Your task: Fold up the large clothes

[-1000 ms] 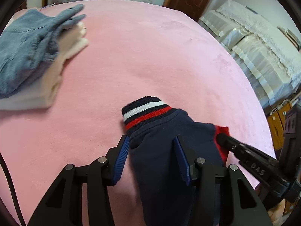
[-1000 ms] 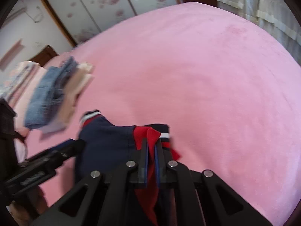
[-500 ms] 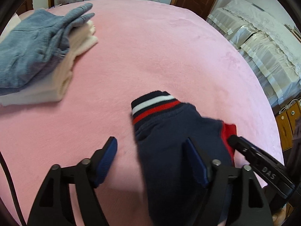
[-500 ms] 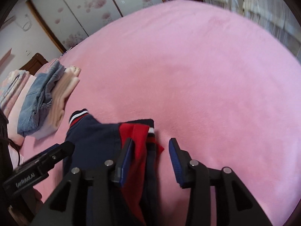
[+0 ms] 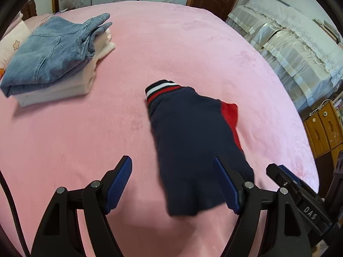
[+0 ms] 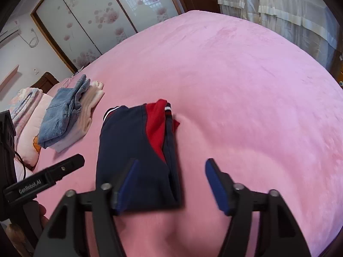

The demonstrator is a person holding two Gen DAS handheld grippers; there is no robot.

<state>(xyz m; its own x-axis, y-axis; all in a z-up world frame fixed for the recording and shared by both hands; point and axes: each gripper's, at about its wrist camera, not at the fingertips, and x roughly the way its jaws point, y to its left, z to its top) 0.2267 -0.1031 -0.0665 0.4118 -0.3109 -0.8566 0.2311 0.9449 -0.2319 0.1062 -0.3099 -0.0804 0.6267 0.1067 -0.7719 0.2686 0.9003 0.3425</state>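
Navy-and-red folded knit garment (image 5: 193, 141) flat on pink plush bedspread (image 5: 85, 132); left gripper (image 5: 173, 184) spread wide, right gripper (image 6: 171, 180) opening, gripping nothing

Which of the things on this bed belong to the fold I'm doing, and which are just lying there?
In the job:
navy and red garment
left gripper
right gripper, its jaws opening

Lying about:
folded jeans
cream garment under them
pillow
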